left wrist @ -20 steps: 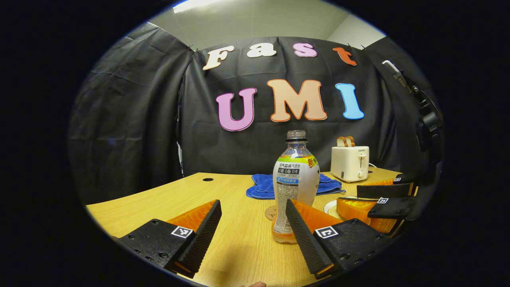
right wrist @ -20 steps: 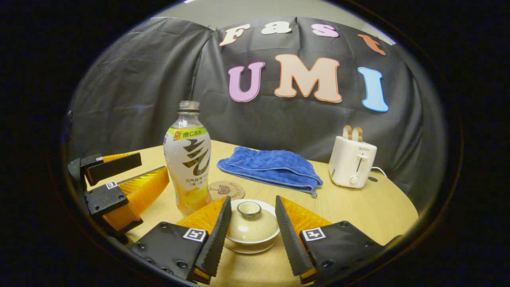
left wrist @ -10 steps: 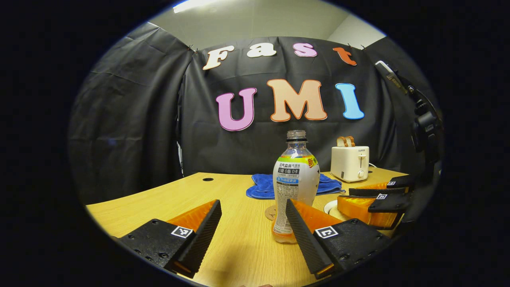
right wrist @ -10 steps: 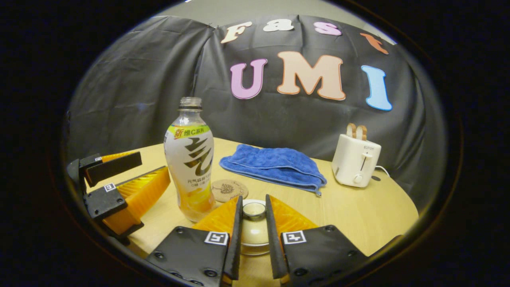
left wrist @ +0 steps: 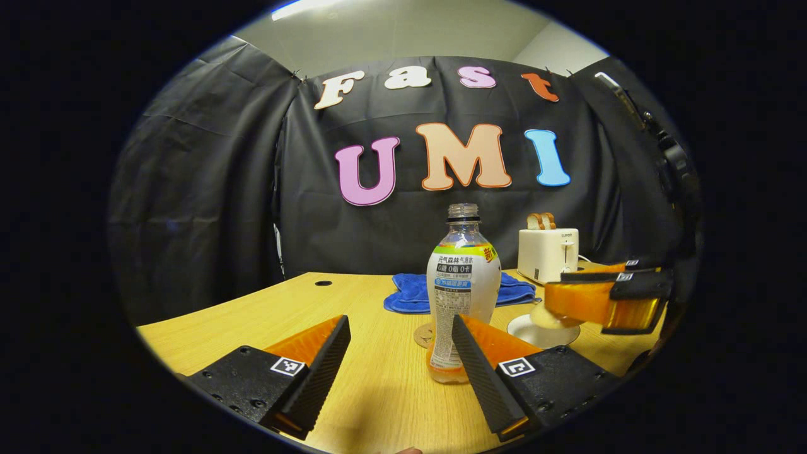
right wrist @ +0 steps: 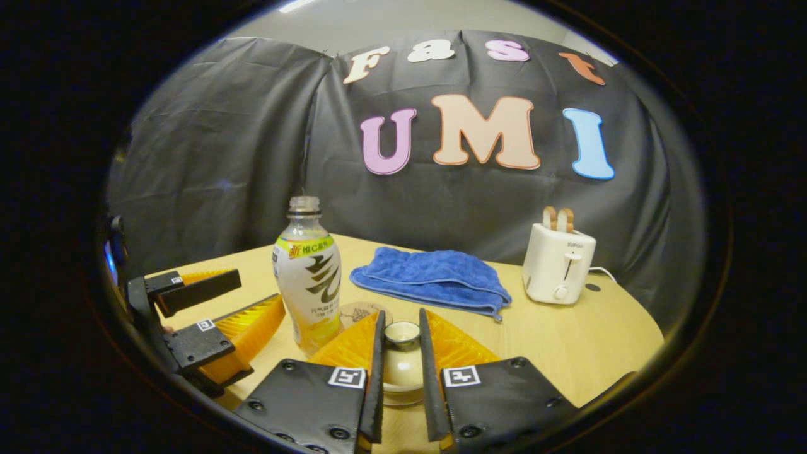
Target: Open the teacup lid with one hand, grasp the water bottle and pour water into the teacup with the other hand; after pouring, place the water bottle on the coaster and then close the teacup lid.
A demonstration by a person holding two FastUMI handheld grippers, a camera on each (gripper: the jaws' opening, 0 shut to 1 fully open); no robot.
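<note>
Visibly one bottle [right wrist: 308, 274], one coaster [right wrist: 358, 311], one toaster [right wrist: 558, 263], two toast slices [right wrist: 558, 218]

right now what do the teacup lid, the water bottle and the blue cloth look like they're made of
Teacup lid: likely glazed ceramic, cream and smooth with a soft sheen.
Water bottle: clear plastic, see-through at the neck, wrapped in a glossy printed sleeve.
Blue cloth: probably microfibre or terry, with a fuzzy matte pile and soft folds.
</note>
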